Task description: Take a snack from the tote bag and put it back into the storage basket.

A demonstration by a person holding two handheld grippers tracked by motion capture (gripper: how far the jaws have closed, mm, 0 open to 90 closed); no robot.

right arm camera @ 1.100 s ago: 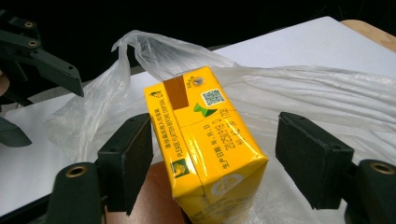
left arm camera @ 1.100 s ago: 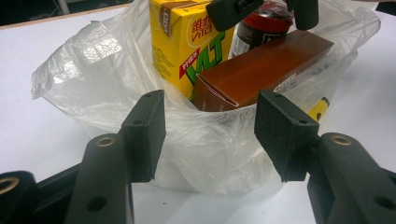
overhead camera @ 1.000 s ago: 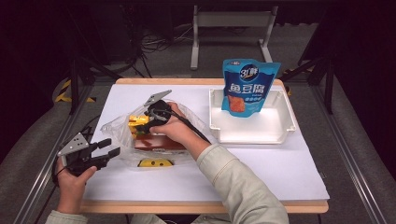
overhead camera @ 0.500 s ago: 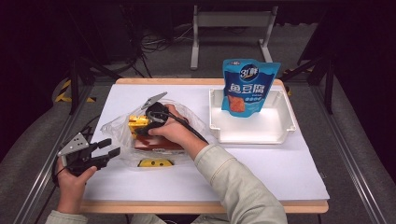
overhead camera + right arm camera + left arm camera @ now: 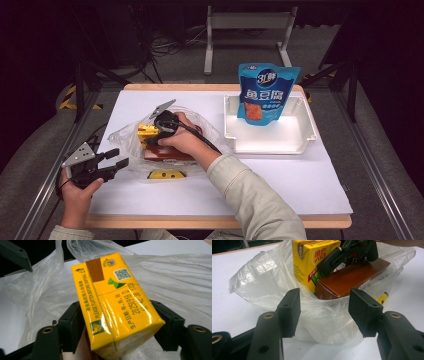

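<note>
A clear plastic bag lies left of centre on the white table. Inside it stand a yellow drink carton and a brown box. My right gripper reaches into the bag and is shut on the yellow carton, one black jaw on each side. In the left gripper view the carton leans against the brown box. My left gripper hovers open just left of the bag, with nothing between its fingers.
A white tray sits at the right with a blue snack pouch standing in it. A small yellow pack lies at the bag's near edge. The table's front edge is close to my left hand.
My right gripper has shifted slightly left and down inside the bag with the yellow carton. The left gripper has stayed in place, open.
</note>
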